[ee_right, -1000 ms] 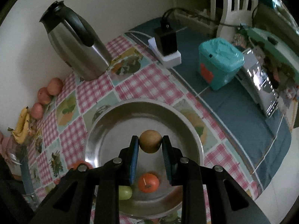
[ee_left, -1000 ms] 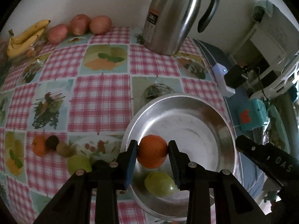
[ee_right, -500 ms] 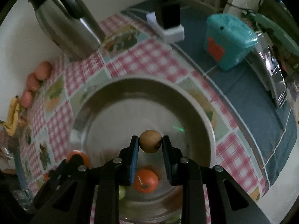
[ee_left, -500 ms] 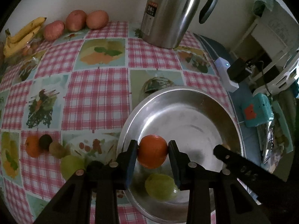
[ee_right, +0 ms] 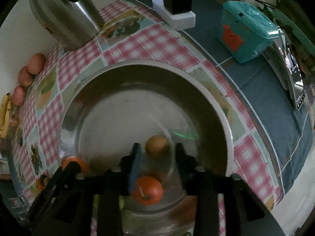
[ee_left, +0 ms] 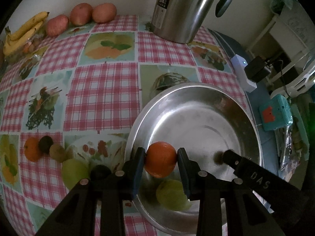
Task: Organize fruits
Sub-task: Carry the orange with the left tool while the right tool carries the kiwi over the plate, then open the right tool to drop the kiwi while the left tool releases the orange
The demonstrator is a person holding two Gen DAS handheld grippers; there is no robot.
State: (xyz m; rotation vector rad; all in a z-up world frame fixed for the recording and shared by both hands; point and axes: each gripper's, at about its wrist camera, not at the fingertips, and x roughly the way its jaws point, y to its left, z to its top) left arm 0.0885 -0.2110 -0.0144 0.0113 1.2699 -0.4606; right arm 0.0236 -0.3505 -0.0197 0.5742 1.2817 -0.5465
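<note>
Left claw (ee_left: 161, 162): pinched on an orange (ee_left: 160, 162), both pads pressing its sides, held over the near-left part of the bowl (ee_left: 196, 90).
Right claw (ee_right: 156, 155): jaws opening; a brown fruit (ee_right: 157, 147) sits between them on the bowl floor, with gaps to both pads.
Bowl contents: a green fruit (ee_left: 172, 194) under the left claw, a second orange (ee_right: 147, 190) with its stem up under the right claw; the far half of the floor is bare.
Outside the rim: more small fruit (ee_left: 46, 150) lies on the tabletop (ee_left: 102, 90) left of the bowl.
Far edge: a steel jug (ee_left: 183, 9), apples (ee_left: 81, 13) and bananas (ee_left: 21, 33) line the wall; checked cloth lies open between.
</note>
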